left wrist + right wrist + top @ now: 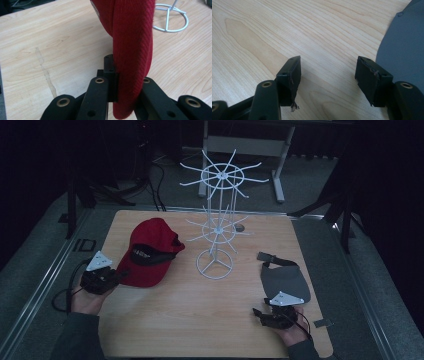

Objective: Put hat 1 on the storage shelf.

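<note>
**Red cap pinched by its brim, grey cap waiting beside a spread claw**

At the left of the high view, the left gripper (102, 279) is clamped on the red baseball cap (151, 252), which sits left of centre on the wooden table (190, 315). In the left gripper view the jaws press from both sides on the folded red fabric edge (130, 82), with little of it held between them. At the lower right of the high view, the right gripper (275, 315) rests just below the grey cap (285, 280); in the right gripper view its jaws stand well apart over bare wood, the grey cap (404, 55) at the right edge of the frame. The white wire hat stand (217, 220) rises at the centre of the table.

The likely risk: the grip on the red cap is shallow and near the edge, so lifting could let the fabric slide out. Swinging the cap toward the stand could also snag its thin prongs and tip it over
</note>
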